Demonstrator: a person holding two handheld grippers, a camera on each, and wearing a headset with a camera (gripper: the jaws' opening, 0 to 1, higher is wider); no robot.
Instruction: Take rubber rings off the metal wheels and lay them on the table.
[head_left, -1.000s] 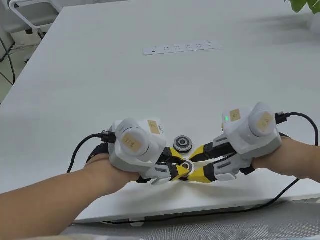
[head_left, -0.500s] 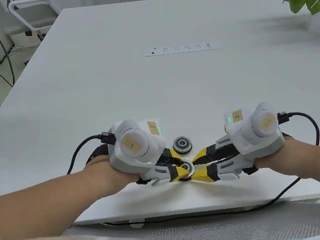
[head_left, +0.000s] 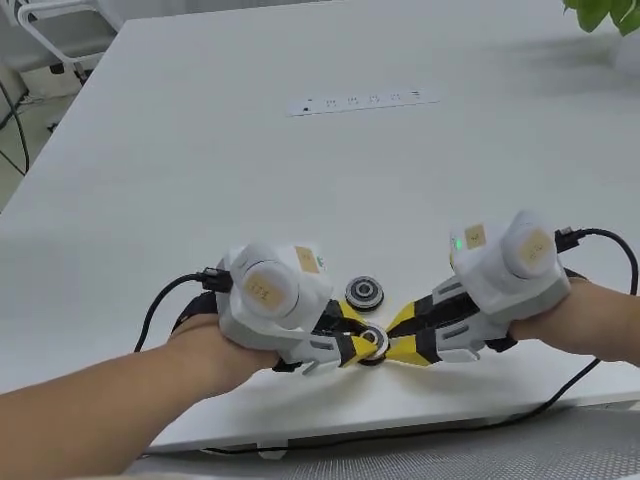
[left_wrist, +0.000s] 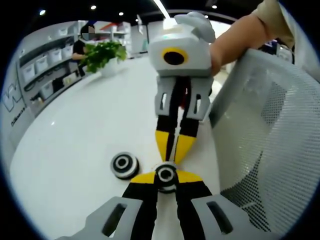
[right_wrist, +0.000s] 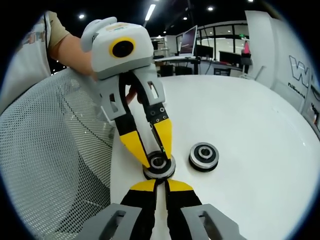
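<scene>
L fingers (left_wrist: 145, 178) are spread just enough to be clamped on either side of a metal wheel (right_wrist: 159, 164), which is held w/ its face toward the left gripper view cam. The left gripper (left_wrist: 166, 178) rises from the bottom centre of its own view. It is also seen from the front in the right gripper view, coming down from the upper left.

R fingers (right_wrist: 177, 186) are nearly pressed together, w/ only a thin slit between. Their tips are nipped on the black rubber ring (right_wrist: 171, 169) at the wheel's rim. The right gripper (right_wrist: 161, 186) enters at bottom centre of its own view and meets the left one tip to tip, approx. head-on.

In the head view both grippers are met low centre, close to the near edge of the white table (head_left: 200, 180), each gripped by a bare hand.

A second wheel (head_left: 365, 292) is laid flat on the table just above the tips in the head view, near the held one but apart from it, ring on.

Further out: a white power strip (head_left: 365, 101) lies upper centre. Plant leaves (head_left: 600, 12) are seen upper right. A grey mesh chair (left_wrist: 260, 125) is seen at the R side of the left gripper view.
</scene>
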